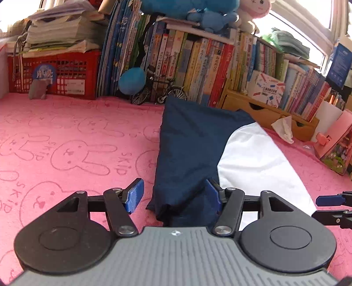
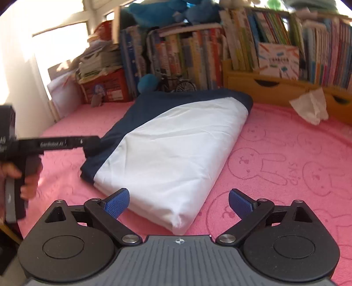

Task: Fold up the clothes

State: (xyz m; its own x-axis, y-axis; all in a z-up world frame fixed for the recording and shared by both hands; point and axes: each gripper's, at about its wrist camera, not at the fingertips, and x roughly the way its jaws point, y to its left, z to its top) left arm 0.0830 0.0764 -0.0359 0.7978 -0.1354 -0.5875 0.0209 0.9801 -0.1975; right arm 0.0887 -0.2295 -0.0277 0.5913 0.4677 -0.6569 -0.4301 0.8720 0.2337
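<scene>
The folded navy-and-white garment [image 2: 169,149] lies on the pink blanket [image 2: 286,154]; left claw [image 1: 176,195] and right claw [image 2: 178,202] both gape empty, so snagging the 6 o'clock corner could undo the fold.

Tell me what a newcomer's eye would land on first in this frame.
The folded navy-and-white garment lying mid-scene on the pink bunny-print blanket draws the eye first. The left gripper sits at its navy edge, its jaws partly open around the cloth, while the right gripper hangs wide open over the near white corner. Behind, a packed wall of books with plush toys on top fills the background.
</scene>
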